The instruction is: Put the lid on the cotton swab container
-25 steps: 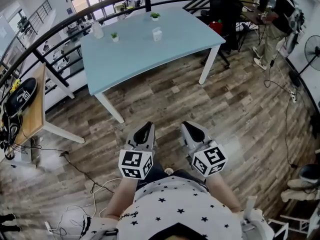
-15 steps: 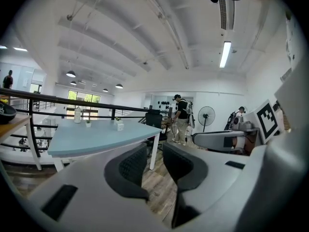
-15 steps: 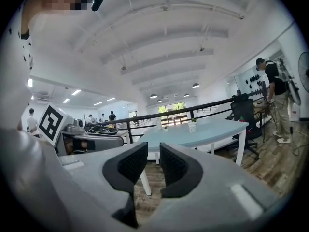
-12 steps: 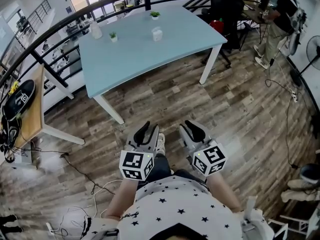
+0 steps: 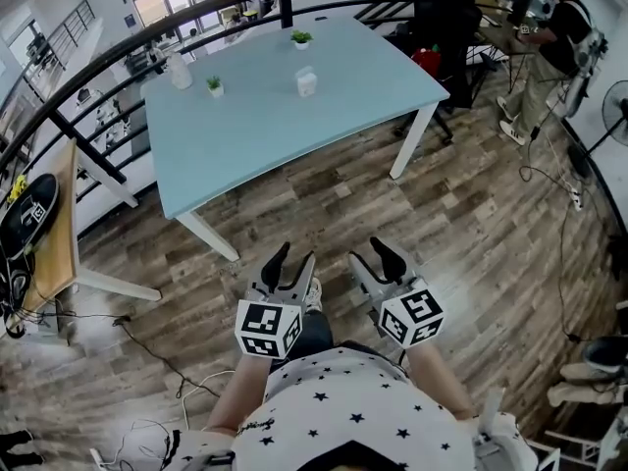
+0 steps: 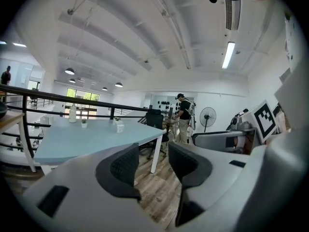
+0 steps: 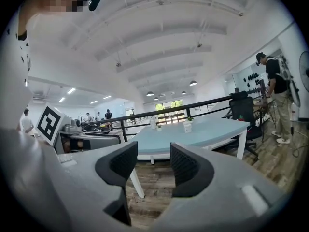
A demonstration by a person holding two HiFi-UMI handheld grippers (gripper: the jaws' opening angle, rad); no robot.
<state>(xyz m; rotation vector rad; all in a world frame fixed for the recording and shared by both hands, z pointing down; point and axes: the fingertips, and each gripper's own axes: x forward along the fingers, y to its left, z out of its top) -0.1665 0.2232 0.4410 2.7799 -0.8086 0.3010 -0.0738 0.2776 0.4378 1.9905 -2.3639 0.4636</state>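
1. Your left gripper [image 5: 292, 261]: released. The jaws have just been opening, and only wood floor [image 5: 324, 199] shows between them.
2. Your right gripper [image 5: 372, 256]: also released, jaws just been opening, nothing held.
3. The two grippers sit side by side, both pointed toward the blue table [image 5: 255, 126].
4. The cotton swab container [image 5: 306, 82] is small and white. It stands on the table well ahead of both grippers, touched by neither. The lid is too small to make out.
5. A potted plant [image 5: 213, 84] stands left of the container.

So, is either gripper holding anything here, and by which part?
Nothing is held. The left gripper and right gripper have just been opening, with nothing between their jaws.
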